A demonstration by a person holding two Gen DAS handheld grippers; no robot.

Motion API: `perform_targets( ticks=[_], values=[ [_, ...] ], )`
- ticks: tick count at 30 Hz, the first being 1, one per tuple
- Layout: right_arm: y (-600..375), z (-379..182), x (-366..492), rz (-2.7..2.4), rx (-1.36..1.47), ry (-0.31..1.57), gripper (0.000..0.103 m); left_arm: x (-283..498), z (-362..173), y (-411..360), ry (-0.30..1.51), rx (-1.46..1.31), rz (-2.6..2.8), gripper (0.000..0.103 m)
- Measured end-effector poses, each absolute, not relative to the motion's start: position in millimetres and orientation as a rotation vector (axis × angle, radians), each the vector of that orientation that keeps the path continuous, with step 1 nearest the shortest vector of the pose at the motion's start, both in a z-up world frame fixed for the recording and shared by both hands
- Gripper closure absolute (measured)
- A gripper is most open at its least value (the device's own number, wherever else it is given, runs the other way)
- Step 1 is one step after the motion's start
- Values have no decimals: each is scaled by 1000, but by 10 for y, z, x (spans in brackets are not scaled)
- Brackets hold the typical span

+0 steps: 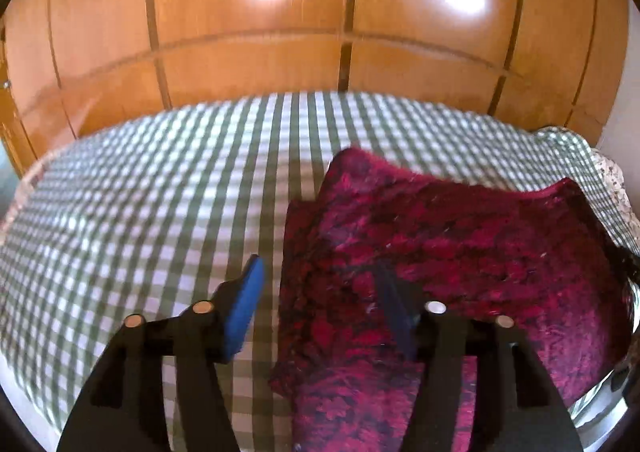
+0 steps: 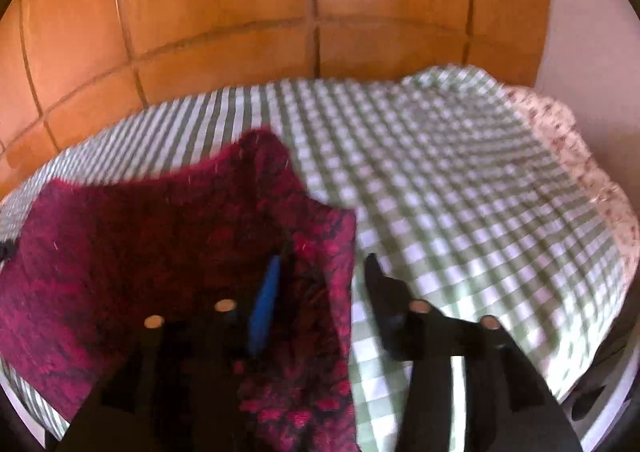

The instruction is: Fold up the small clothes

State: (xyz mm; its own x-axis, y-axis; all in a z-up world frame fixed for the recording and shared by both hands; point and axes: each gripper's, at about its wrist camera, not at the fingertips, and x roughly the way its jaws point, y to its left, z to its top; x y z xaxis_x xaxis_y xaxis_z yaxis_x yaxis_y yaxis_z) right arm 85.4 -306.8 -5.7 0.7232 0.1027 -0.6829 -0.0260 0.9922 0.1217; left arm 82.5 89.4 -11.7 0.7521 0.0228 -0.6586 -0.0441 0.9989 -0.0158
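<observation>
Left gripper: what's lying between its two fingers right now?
In the left wrist view, the left gripper stands open; between its fingers lie a strip of green checked cloth and the left edge of the magenta knit garment.

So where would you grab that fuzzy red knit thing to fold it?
Probably by its side edges. The red knit garment lies spread on the checked cloth, with one open gripper at each side: left gripper straddling one edge, right gripper the other. Come in low from outside.

Magenta-black garment [image 1: 460, 252], seemingly green-checked cloth [image 1: 160, 212]
</observation>
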Motion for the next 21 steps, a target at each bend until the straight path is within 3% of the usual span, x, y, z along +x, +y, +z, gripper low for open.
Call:
perform_targets(
  ticks=[6, 8, 10, 21],
  values=[
    [-2665, 216, 818, 218, 74, 696, 37, 846, -34, 838, 711, -20, 35, 45],
    [-2487, 185, 860, 255, 45, 707, 36, 865, -27, 832, 718, -13, 39, 44],
    [-2302, 97, 963, 284, 13, 736, 36, 890, -32, 841, 721, -15, 40, 36],
    [-2201, -307, 1170, 298, 79, 814, 32, 1052, -51, 917, 738, -13, 27, 35]
  ],
)
